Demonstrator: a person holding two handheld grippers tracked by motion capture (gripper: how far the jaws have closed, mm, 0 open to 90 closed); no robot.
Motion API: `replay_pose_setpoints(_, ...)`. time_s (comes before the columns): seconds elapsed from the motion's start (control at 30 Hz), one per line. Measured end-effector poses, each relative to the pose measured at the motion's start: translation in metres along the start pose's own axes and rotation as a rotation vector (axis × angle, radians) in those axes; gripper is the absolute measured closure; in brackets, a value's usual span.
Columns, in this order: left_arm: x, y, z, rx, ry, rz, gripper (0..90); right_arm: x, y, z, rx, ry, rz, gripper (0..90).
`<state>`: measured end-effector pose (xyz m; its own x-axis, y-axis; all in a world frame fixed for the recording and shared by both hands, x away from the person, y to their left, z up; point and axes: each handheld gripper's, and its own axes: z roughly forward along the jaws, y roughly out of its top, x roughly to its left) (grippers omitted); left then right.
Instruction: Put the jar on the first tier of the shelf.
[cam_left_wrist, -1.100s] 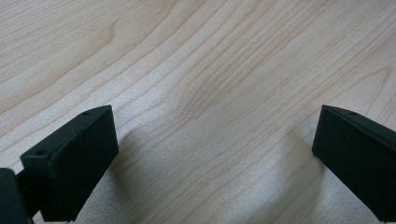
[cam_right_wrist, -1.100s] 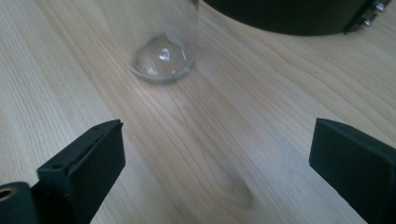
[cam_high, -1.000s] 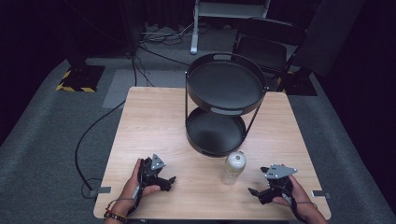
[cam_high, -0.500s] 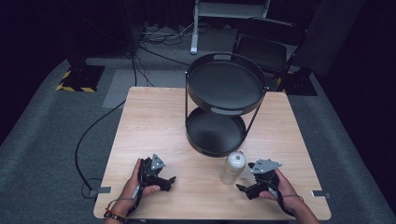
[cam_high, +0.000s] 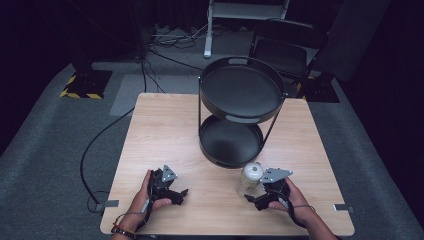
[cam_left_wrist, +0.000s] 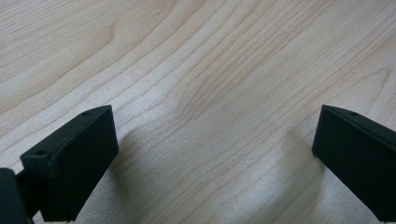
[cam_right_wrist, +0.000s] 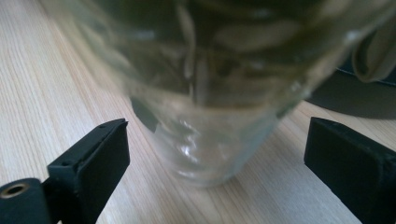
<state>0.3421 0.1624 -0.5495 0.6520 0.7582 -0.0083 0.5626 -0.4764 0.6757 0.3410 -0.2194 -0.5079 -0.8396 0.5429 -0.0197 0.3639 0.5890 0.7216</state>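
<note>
A clear glass jar (cam_high: 251, 176) with a white lid stands upright on the wooden table (cam_high: 165, 130), just in front of the black two-tier tray stand (cam_high: 240, 65). My right gripper (cam_high: 251, 198) lies low on the table at the jar's right. In the right gripper view the jar (cam_right_wrist: 205, 70) stands between the black jaws of the right gripper (cam_right_wrist: 217, 144). The jaws have just been closing, but a gap still shows on each side of the glass. My left gripper (cam_high: 181, 195) rests at the front left, open, and its jaws (cam_left_wrist: 215, 135) have bare wood between them.
The stand's lower tray (cam_high: 210, 135) sits close behind the jar, its slanted legs rising to the upper tray. A black cable (cam_high: 95, 150) hangs off the table's left edge. Dark chairs and floor gear lie beyond the far edge.
My right gripper has slid left along the table until the jar stands between its jaws. The left gripper and the jar have kept still.
</note>
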Motion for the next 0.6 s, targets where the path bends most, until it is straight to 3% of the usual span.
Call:
replay_pose_setpoints(0.27, 0.0000, 0.0000, 0.0000, 0.000, 0.001, 0.001, 0.0, -0.0009, -0.0012, 0.0021, -0.058, 0.000, 0.040, 16.6)
replay_pose_setpoints(0.47, 0.0000, 0.0000, 0.0000, 0.000, 0.001, 0.001, 0.0, 0.0039, -0.0014, 0.0055, -0.090, 0.009, 0.025, 29.1)
replay_pose_setpoints(0.6, 0.0001, 0.0000, 0.0000, -0.001, 0.000, 0.001, 0.0, 0.0043, -0.0014, 0.0051, -0.099, 0.007, 0.016, 29.6)
